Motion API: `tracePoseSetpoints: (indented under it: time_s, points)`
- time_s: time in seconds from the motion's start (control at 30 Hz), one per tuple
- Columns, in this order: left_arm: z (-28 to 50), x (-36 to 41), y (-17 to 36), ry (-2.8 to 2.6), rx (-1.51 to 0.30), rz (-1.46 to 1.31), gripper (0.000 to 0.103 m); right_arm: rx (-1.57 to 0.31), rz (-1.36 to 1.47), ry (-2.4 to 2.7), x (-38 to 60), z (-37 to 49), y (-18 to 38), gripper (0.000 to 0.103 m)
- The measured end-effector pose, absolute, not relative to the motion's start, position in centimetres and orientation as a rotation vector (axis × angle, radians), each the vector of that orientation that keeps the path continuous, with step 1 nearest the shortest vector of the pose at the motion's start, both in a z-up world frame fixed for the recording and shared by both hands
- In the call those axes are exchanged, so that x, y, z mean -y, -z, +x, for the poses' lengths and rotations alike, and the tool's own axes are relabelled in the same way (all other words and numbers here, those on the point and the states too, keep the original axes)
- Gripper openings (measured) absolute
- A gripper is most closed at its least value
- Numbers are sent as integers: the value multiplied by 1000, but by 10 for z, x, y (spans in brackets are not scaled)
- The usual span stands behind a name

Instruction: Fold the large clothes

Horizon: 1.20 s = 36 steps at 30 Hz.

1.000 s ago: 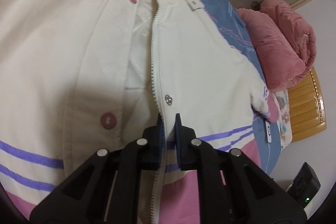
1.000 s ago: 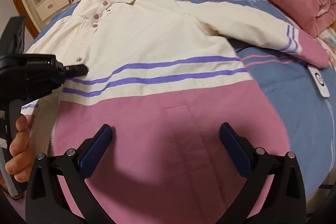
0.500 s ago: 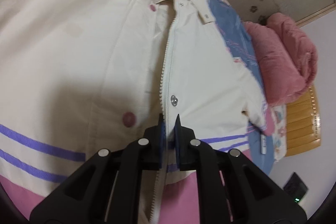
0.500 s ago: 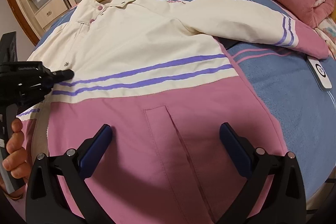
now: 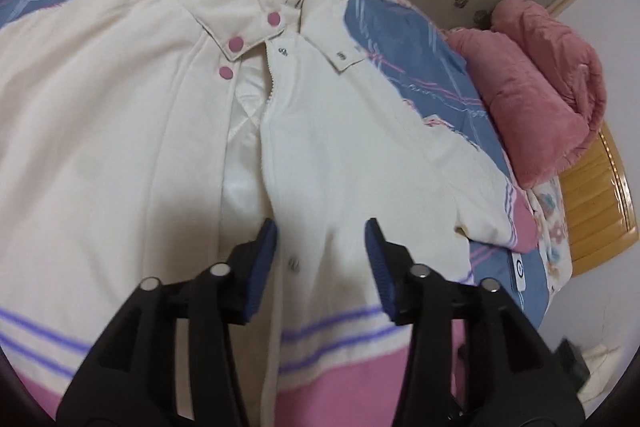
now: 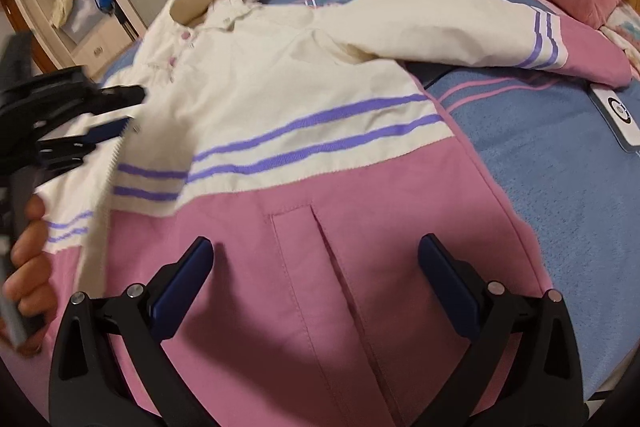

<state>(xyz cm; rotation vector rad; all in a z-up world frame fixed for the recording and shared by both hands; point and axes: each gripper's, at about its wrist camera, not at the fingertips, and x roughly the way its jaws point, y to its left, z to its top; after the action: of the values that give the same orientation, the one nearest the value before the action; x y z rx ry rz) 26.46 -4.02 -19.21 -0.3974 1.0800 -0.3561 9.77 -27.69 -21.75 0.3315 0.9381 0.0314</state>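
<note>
Beneath both parted tongs (image 5: 321, 241) (image 6: 316, 267) lies the jacket (image 6: 304, 131).

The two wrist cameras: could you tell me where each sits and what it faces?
Left wrist: on the left gripper, looking down at the jacket front by its zipper; its own open fingers show.
Right wrist: on the right gripper, over the pink hem; the left gripper and a hand show.
Shared: jacket, pink blanket.

Left wrist view: looks steeply down, close over the jacket (image 5: 344, 155) front opening, toward the collar.
Right wrist view: looks down over the pink hem, slightly farther.
Shared: jacket front, bed (image 6: 560, 147), quilt (image 5: 536, 87).
</note>
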Motion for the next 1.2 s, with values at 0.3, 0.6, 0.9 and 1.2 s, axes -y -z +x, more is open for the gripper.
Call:
tracePoseSetpoints:
  time_s: [0.3,0.6,0.9,1.2]
  points:
    - [338,52,215,184,-1139,-309,28,-887,289,-83,268,96,217,102]
    - [342,25,207,139,-1077,-370,3,-879,262,-80,270,96,220,102]
    - [327,-13,202,127,-1049,-384,27,-873,269,-100,268,93,218,102]
    - [374,46,210,207,-1074,-363,94,-874,253,-90,265,93,218,102]
